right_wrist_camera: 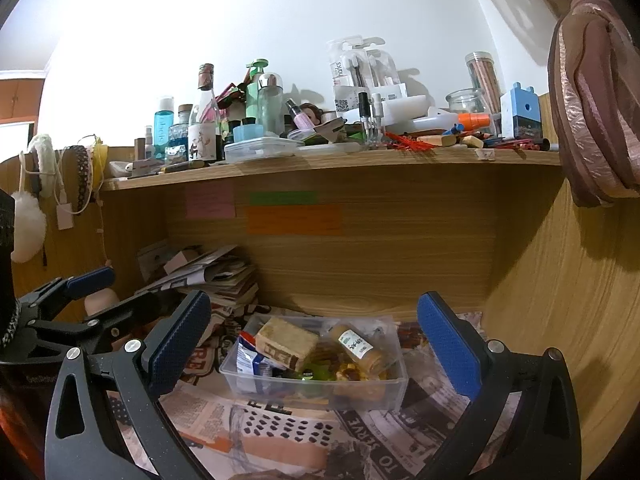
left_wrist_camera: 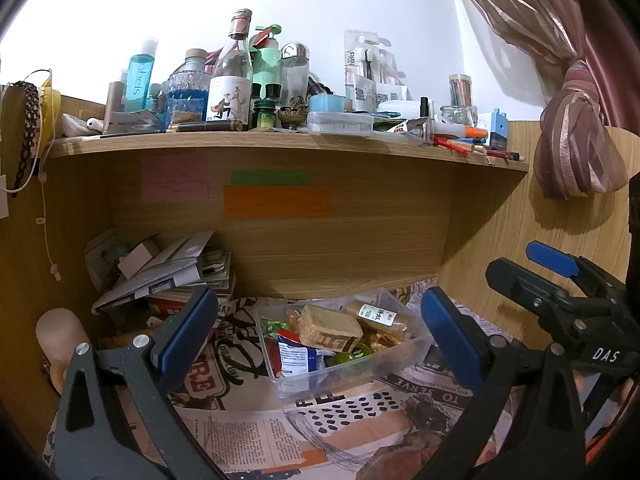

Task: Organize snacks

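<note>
A clear plastic bin (left_wrist_camera: 416,354) (right_wrist_camera: 394,386) full of snacks stands on newspaper under a wooden shelf. In it lie a tan wrapped biscuit pack (left_wrist_camera: 330,328) (right_wrist_camera: 286,342), a small jar with a green label (left_wrist_camera: 376,314) (right_wrist_camera: 358,348), a blue and white packet (left_wrist_camera: 296,354) (right_wrist_camera: 250,354) and a green item (left_wrist_camera: 352,354). My left gripper (left_wrist_camera: 320,340) is open and empty, in front of the bin. My right gripper (right_wrist_camera: 316,350) is open and empty, also facing the bin. Each gripper shows at the edge of the other's view, the right one (left_wrist_camera: 556,280) and the left one (right_wrist_camera: 84,292).
A wooden shelf (left_wrist_camera: 280,142) (right_wrist_camera: 340,160) above carries many bottles, jars and pens. A stack of papers and books (left_wrist_camera: 168,276) (right_wrist_camera: 216,280) fills the back left corner. Wooden walls close in left and right. A tied curtain (left_wrist_camera: 576,128) (right_wrist_camera: 588,92) hangs at the right.
</note>
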